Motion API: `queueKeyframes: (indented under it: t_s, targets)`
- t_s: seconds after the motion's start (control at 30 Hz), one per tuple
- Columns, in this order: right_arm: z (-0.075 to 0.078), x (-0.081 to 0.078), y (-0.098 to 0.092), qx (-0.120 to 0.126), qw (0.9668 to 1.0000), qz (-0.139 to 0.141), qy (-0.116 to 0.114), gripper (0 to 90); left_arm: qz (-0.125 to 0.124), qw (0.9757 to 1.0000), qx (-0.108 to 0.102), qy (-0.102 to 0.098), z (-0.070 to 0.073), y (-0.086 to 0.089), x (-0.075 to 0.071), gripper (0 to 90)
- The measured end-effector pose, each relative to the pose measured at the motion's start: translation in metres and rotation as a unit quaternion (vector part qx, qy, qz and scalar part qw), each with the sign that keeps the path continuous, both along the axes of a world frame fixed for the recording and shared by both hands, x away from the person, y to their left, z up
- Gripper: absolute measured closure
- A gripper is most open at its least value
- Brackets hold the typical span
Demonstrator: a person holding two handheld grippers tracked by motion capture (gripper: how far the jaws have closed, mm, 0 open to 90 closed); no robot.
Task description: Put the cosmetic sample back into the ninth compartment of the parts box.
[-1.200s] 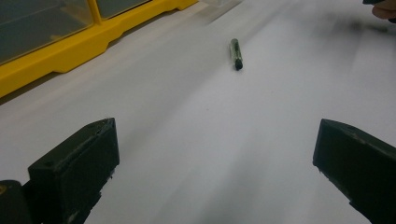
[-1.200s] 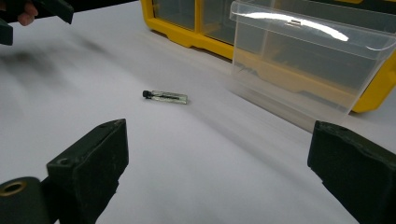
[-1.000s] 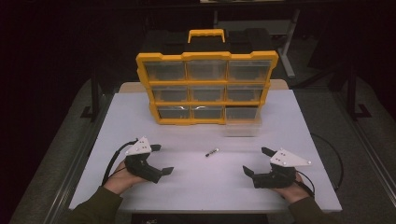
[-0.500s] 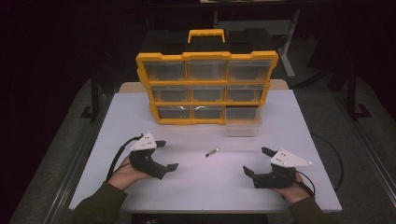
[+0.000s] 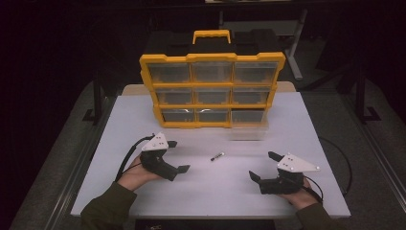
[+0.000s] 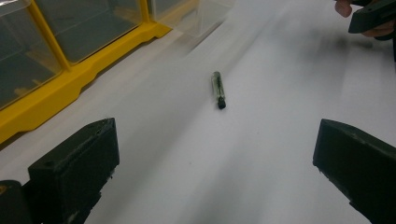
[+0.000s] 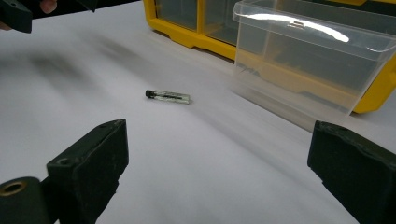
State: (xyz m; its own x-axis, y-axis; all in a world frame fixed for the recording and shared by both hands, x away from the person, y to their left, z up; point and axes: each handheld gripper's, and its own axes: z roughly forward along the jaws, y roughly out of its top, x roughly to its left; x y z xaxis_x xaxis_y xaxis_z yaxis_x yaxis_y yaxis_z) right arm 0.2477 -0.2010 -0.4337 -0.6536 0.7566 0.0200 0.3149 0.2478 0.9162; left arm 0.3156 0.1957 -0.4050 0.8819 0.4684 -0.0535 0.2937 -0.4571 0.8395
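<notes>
**Small vial lies between two open grippers**

Dark surroundings close around a white table (image 5: pixel 143 120), and at its far side stands a yellow organizer (image 5: pixel 212 91) with three rows of clear drawers and a handle on top. One clear drawer (image 5: pixel 247 130) is out of the bottom right corner and sits on the table just in front of the organizer; in the right gripper view it looks empty.

A vial (image 5: pixel 217 156) lies flat on the bare table, in front of the organizer and near the middle, between the two grippers. It is thin and clear, with a black cap at one end and something dark inside. Nothing touches it.

The left gripper (image 5: pixel 174 155) is held low over the table at the left of the vial, and its jaws stand wide apart with nothing between them. In the left gripper view the vial (image 6: pixel 217 89) lies ahead of the jaws, well apart from both.

The right gripper (image 5: pixel 264 166) is at the right, nearer to the front edge, also with jaws wide and empty. In the right gripper view the vial (image 7: pixel 167 96) lies ahead and a little to the left, with the drawer (image 7: pixel 308 60) behind it to the right.
</notes>
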Motion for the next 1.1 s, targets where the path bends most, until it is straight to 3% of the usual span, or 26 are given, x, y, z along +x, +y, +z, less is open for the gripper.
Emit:
queueKeyframes:
  t_s: [0.77, 1.1]
  targets:
    - [-0.001, 0.000, 0.001, -0.005, 1.0000, 0.001, -0.003, 4.4, -0.023, 0.9997, 0.004, -0.004, 0.003, -0.024, 0.011, 0.0]
    - [0.000, -0.001, 0.001, -0.004, 1.0000, 0.002, 0.000, 4.5, -0.029, 0.9996, -0.004, -0.001, 0.005, -0.036, 0.015, 0.0]
